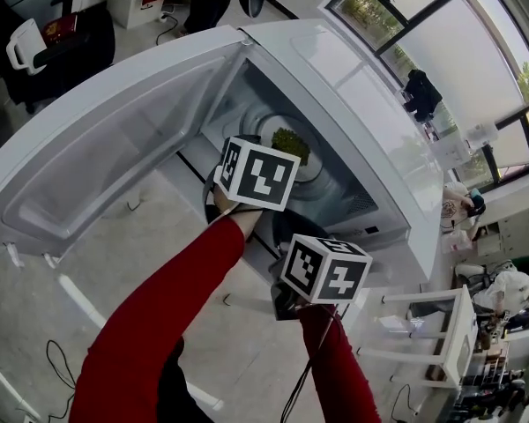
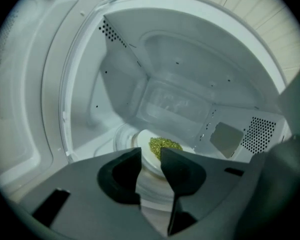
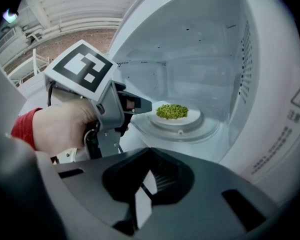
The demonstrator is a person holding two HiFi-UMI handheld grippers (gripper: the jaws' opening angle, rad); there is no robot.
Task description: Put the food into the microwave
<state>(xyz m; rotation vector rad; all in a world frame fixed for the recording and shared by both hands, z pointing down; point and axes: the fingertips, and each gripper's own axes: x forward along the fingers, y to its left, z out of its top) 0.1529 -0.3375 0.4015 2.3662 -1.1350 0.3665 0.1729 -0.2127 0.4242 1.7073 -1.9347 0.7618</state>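
A white plate [image 3: 191,117] with a heap of green food [image 3: 172,111] rests on the glass turntable [image 3: 176,132] inside the open microwave [image 1: 357,91]. My left gripper [image 2: 151,156] reaches into the oven's mouth and stands open. The plate's near rim [image 2: 146,146] and the food [image 2: 165,145] show through the gap just beyond its tips, and the pads do not press on it. In the right gripper view its fingertips [image 3: 146,105] end beside the plate's left rim. My right gripper [image 3: 149,156] hangs back outside the oven, shut with nothing in it.
The microwave door [image 1: 115,139] is swung wide to the left. The oven's right wall [image 3: 250,69] and perforated vents [image 2: 257,134] close in the cavity. Red sleeves [image 1: 163,307] lead to both marker cubes [image 1: 324,269]. White furniture [image 1: 441,324] and people stand at the right.
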